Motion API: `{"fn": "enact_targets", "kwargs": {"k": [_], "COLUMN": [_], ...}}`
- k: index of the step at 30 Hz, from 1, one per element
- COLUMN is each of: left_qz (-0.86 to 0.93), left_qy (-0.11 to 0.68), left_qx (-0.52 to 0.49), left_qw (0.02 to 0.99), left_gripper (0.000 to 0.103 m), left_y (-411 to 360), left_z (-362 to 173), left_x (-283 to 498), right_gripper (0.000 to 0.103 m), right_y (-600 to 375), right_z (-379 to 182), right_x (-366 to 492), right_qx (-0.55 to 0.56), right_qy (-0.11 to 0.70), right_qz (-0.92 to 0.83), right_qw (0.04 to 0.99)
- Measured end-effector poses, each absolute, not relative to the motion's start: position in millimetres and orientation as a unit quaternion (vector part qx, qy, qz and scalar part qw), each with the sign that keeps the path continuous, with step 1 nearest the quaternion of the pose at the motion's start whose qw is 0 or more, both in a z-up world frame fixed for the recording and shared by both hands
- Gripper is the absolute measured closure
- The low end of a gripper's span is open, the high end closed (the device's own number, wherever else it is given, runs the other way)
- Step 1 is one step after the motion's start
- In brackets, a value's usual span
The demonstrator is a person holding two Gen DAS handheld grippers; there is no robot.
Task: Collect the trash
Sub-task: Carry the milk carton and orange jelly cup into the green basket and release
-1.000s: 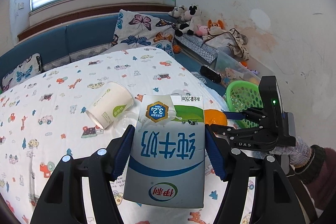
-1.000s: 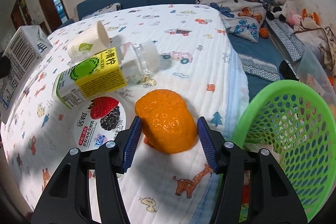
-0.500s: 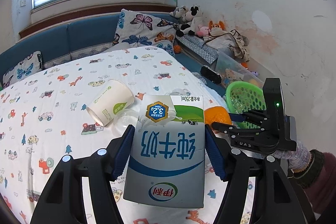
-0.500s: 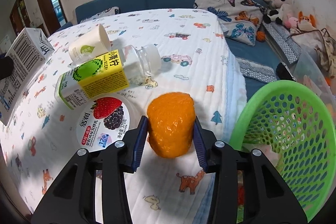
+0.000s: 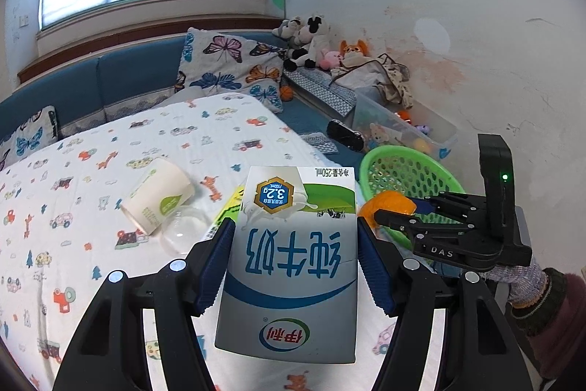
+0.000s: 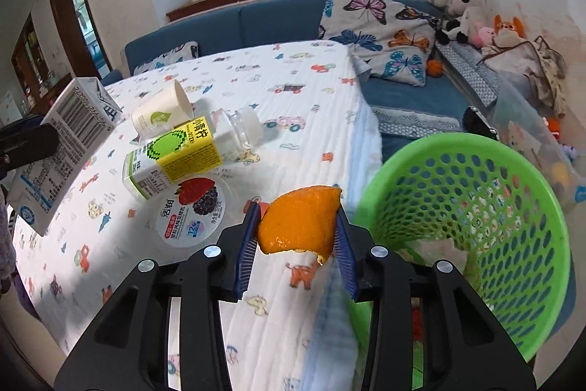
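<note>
1. my right gripper (image 6: 298, 237) is clamped on the orange peel (image 6: 298, 224), just left of the green basket (image 6: 512, 299).
2. my left gripper (image 5: 293, 262) is squeezing the milk carton (image 5: 293, 262).
3. paper cup (image 6: 161, 110), juice box (image 6: 172, 154), bottle (image 6: 238, 131) and yogurt lid (image 6: 190, 213) are left on the table.

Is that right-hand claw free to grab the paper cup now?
Probably not. The right gripper already has its fingers shut on the orange peel, and the paper cup lies beyond the green drink carton.

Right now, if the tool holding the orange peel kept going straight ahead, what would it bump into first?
Probably the bed's white cartoon sheet; the right tool points down at it, just left of the green basket. Depth is unclear.
</note>
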State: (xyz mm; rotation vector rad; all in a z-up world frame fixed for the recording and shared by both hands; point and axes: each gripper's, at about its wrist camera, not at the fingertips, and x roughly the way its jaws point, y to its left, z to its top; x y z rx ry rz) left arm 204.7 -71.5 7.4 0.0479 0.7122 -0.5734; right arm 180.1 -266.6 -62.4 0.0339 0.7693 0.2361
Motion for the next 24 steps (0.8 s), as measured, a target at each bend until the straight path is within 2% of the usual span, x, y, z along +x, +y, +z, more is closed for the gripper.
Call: {"fn": "enact_targets", "kwargs": {"k": [14, 24], "left_qz": [-0.333, -0.364], "left_qy": [0.335, 0.338], "left_qx": [0.046, 0.075], "left_qw": [0.88, 0.865], "left_gripper": [0.04, 0.04], "left_y": [-142, -208], "left_z": [17, 17], "left_x": [205, 212], "right_gripper": [0.063, 0.057], "right_y": [-349, -397], "right_z": [-56, -66], "right_x": [147, 129], "right_qx": [0.033, 0.065], "right_qy": [0.376, 0.38], "right_qz": [0.019, -0.028], "right_qw": [0.926, 0.922]}}
